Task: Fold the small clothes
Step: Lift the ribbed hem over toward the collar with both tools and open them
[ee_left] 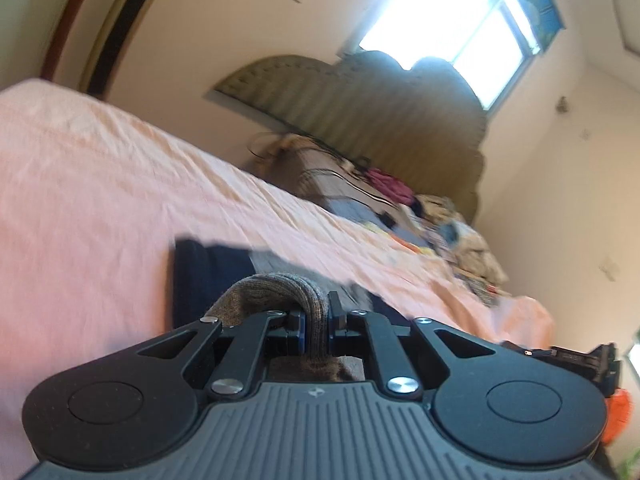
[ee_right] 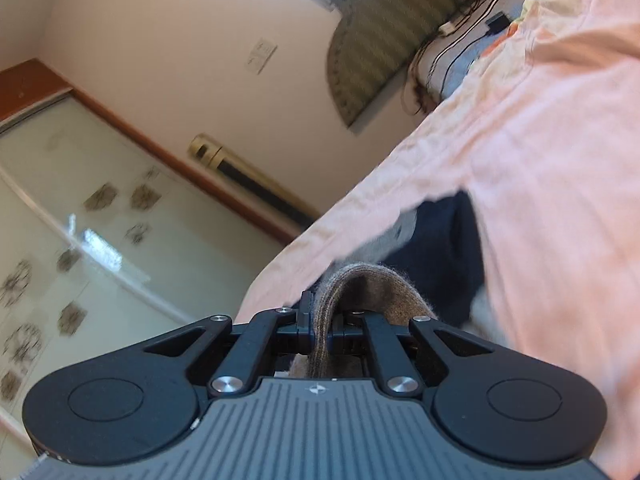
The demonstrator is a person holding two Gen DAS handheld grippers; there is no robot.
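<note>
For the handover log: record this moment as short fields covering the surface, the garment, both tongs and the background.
surface: pink bedsheet
garment: brown knitted fabric, a dark navy part beyond it
left tongs: shut on the brown knitted fabric
right tongs: shut on the brown knitted fabric
background: padded headboard, bright window, clutter pile at the bed's far end
image quality: motion blur in both views

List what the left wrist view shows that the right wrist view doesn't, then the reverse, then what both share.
Only the left wrist view: the bright window, and a heap of mixed clothes at the bed's far end.

Only the right wrist view: a patterned glass sliding door.

Both: a tool shut on brown knit fabric (left tool, right tool), the pink bedsheet, a dark navy garment and the padded headboard.
</note>
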